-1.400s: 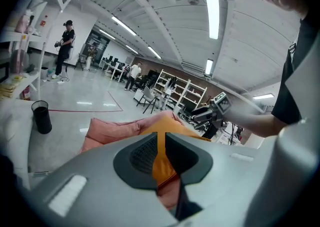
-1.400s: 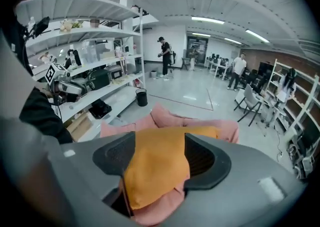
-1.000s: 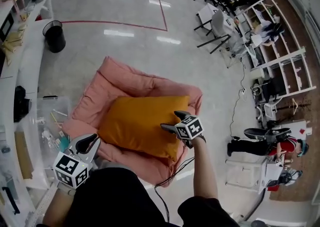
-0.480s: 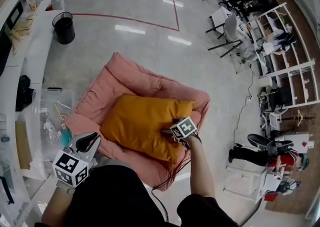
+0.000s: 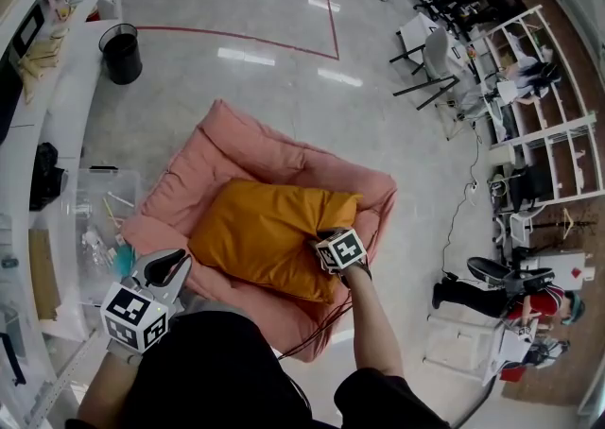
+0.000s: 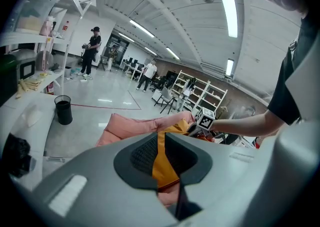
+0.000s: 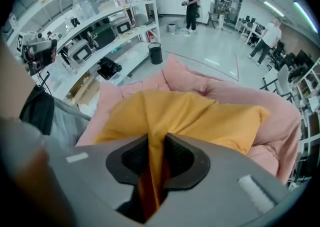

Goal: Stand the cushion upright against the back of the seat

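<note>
Orange cloth bunches between the jaws of the right gripper [image 7: 156, 146], which points steeply down. The jaws have just been closing and pinch a fold of the cushion [image 5: 260, 233] near its right edge. The cushion lies on the pink seat [image 5: 236, 148], not yet upright, and the seat's padded back rises on the far side. The left gripper [image 5: 166, 266] hangs by the seat's near left corner, its jaws a narrow way apart with nothing between them. Farther out on the pale floor [image 5: 284, 68], a black bin [image 5: 122, 51] stands beside a white tabletop [image 5: 66, 125], and white shelves [image 5: 539, 125] line the right.
</note>
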Available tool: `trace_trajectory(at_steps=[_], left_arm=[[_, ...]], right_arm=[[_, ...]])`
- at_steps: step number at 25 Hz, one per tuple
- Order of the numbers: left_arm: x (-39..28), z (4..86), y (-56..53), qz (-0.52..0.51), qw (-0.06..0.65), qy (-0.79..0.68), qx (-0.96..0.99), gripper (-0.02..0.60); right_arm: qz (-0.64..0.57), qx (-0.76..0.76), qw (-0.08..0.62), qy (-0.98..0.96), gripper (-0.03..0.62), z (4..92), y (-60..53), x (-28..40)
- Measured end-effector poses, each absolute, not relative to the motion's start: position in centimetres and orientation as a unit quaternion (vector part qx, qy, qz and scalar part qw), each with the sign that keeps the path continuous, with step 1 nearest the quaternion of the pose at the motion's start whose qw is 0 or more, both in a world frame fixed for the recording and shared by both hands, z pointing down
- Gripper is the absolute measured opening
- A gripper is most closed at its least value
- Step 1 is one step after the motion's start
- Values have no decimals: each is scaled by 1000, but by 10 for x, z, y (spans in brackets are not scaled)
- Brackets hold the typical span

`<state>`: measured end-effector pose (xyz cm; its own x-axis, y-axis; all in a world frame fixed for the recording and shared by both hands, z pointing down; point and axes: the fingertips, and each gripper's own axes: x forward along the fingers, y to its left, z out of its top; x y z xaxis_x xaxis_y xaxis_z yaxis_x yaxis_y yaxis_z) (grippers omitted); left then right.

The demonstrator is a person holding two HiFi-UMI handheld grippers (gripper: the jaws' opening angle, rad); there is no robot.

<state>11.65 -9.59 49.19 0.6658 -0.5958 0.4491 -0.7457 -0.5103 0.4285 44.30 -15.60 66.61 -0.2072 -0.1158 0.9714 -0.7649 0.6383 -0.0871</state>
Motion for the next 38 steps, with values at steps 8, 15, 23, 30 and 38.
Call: trace_trajectory(at_steps=[8,15,23,30,38], left_arm=[[112,490,-92,120,301,-394,860,54],[105,488,-87,118,296,-394,862,54],[101,485,-82,114,289,-387,868,54],[97,481,-82,113,283,-377,875,54],[99,479,-80,114,279,-359,883,54]], right_arm=[[238,382,484,-751,33,633,-169,431],[190,417,455,-763,28,600,-176,415],[134,447,458,-757,31,560,-179,411],[76,466,476,-742,32,536,-170,409],[22,491,480,-726,32,492,-157,409]])
